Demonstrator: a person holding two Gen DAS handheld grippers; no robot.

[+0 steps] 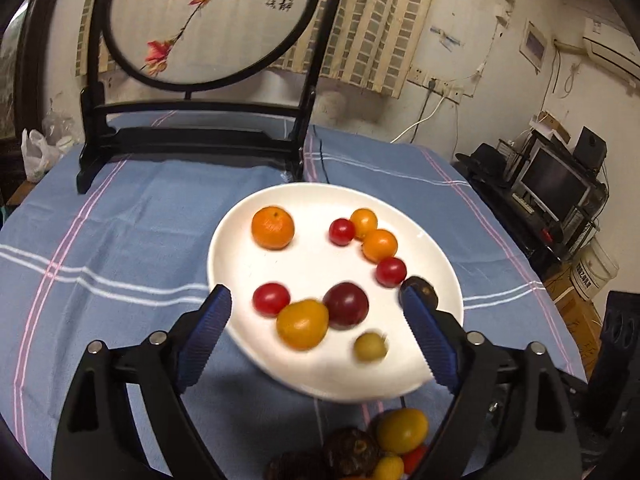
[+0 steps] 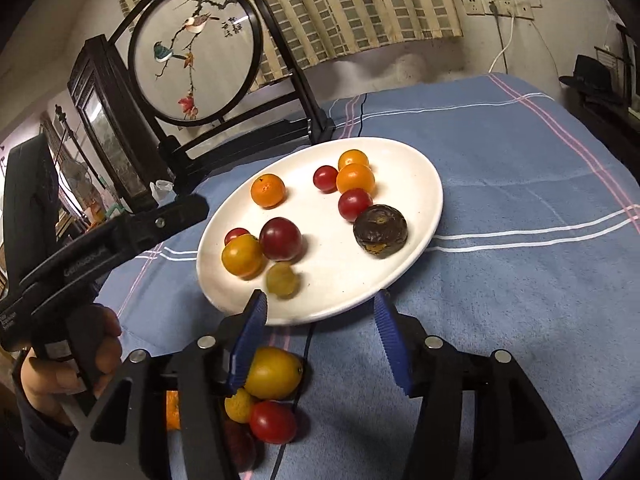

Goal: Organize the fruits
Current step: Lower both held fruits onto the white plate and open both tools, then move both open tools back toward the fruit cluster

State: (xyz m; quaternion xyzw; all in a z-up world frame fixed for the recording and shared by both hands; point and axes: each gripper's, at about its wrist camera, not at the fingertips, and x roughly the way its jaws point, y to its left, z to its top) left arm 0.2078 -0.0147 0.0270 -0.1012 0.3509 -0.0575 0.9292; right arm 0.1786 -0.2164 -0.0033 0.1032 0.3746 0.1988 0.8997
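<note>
A white plate [image 1: 432, 256] [image 2: 416, 184] on the blue cloth holds several fruits: a tangerine [image 1: 273, 227] [image 2: 268, 189], red cherry tomatoes [image 1: 271, 299], orange ones [image 1: 380, 245], a dark red plum [image 1: 346, 305] [image 2: 280, 238], a blurred green grape [image 1: 370, 346] [image 2: 281, 279] and a dark wrinkled fruit [image 2: 380, 230]. My left gripper [image 1: 316, 300] is open over the plate's near side, empty. My right gripper [image 2: 320, 304] is open at the plate's near rim, empty. Loose fruits [image 2: 272, 372] [image 1: 401, 430] lie on the cloth in front of the plate.
A black wooden stand with a round embroidered bird screen [image 1: 208, 20] [image 2: 196, 60] stands behind the plate. The blue striped cloth [image 2: 520, 184] covers the table. The left gripper's body [image 2: 104, 240] and the holding hand are left of the plate.
</note>
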